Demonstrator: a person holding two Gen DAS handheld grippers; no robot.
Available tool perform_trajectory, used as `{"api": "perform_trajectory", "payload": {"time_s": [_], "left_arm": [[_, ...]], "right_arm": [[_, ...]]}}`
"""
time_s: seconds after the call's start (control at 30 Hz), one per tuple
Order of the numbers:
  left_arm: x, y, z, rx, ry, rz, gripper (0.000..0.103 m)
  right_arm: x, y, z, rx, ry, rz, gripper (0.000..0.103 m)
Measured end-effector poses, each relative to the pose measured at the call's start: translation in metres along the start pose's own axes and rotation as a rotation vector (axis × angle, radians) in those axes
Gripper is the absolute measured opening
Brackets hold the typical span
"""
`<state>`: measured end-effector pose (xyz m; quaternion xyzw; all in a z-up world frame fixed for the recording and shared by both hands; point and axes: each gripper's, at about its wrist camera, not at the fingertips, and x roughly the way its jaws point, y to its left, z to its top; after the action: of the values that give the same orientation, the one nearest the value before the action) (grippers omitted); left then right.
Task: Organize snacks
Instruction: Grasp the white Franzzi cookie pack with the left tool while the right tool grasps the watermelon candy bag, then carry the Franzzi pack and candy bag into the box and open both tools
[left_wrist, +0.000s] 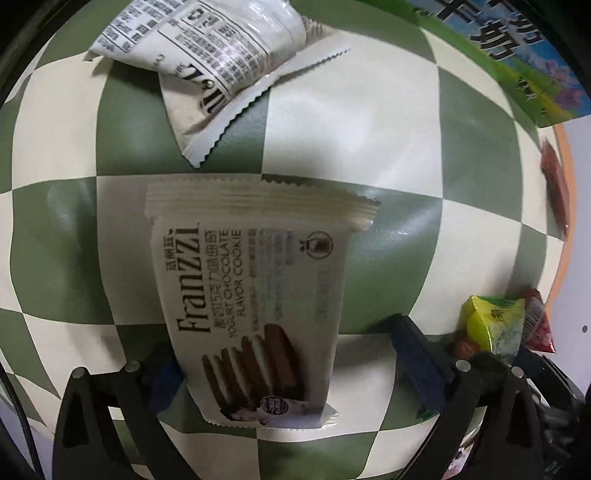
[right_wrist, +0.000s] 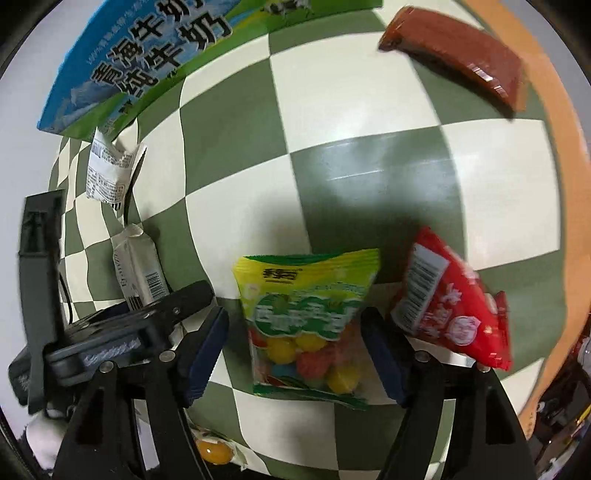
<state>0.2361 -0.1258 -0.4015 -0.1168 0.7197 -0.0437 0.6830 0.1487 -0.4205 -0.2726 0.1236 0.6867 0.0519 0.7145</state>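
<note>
Item: cream foil Franzzi cookie packet (left_wrist: 255, 314), lengthwise between our left gripper (left_wrist: 284, 358), jaws wide, unpressed. Yellow-green plastic candy bag (right_wrist: 306, 325) sits likewise inside our right gripper (right_wrist: 295, 350), open, nothing held

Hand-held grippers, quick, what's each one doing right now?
Left hand-held gripper: open, straddling the Franzzi cookie pack.
Right hand-held gripper: open, around the yellow-green candy bag.

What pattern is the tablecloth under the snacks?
Green and cream checks on the tablecloth, clearest in the left wrist view.

A cream Franzzi cookie packet (left_wrist: 255, 310) lies flat between the left gripper's (left_wrist: 291, 354) open jaws; a yellow-green candy bag (right_wrist: 310, 325) lies between the right gripper's (right_wrist: 295, 350).
</note>
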Motion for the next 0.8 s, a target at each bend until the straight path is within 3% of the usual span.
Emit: {"api": "perform_trajectory", "payload": {"time_s": [0.23, 0.3, 0.37, 0.43, 0.47, 0.6, 0.67, 0.73, 0.8], "left_arm": [[0.007, -0.007, 0.014, -0.035, 0.009, -0.010, 0.103], [0.001, -0.008, 0.010, -0.042, -0.016, -0.001, 0.095], [-0.006, -0.008, -0.002, -0.025, -0.038, 0.038, 0.074], [-0.010, -0.009, -0.007, -0.002, -0.060, 0.066, 0.062], [-0.011, -0.009, -0.010, 0.009, -0.066, 0.072, 0.057], [-0.017, -0.003, -0.021, 0.015, -0.078, 0.086, 0.057], [-0.019, -0.003, -0.025, 0.011, -0.085, 0.093, 0.057], [-0.020, -0.010, -0.027, 0.013, -0.088, 0.110, 0.057], [-0.024, -0.011, -0.028, 0.018, -0.085, 0.127, 0.057]], "right_arm": [[0.002, -0.006, -0.001, -0.003, 0.003, -0.046, 0.078], [0.008, 0.001, -0.001, -0.010, 0.010, -0.050, 0.092], [0.014, 0.005, -0.001, -0.014, 0.013, -0.035, 0.099], [0.023, 0.010, 0.002, -0.021, 0.026, -0.058, 0.103], [0.025, 0.011, 0.002, -0.029, 0.033, -0.072, 0.103], [0.044, 0.027, 0.005, -0.116, 0.090, -0.183, 0.103], [0.042, 0.031, 0.003, -0.124, 0.078, -0.203, 0.103], [0.036, 0.034, -0.001, -0.135, 0.045, -0.217, 0.099], [0.030, 0.040, -0.010, -0.158, 0.006, -0.234, 0.082]]}}
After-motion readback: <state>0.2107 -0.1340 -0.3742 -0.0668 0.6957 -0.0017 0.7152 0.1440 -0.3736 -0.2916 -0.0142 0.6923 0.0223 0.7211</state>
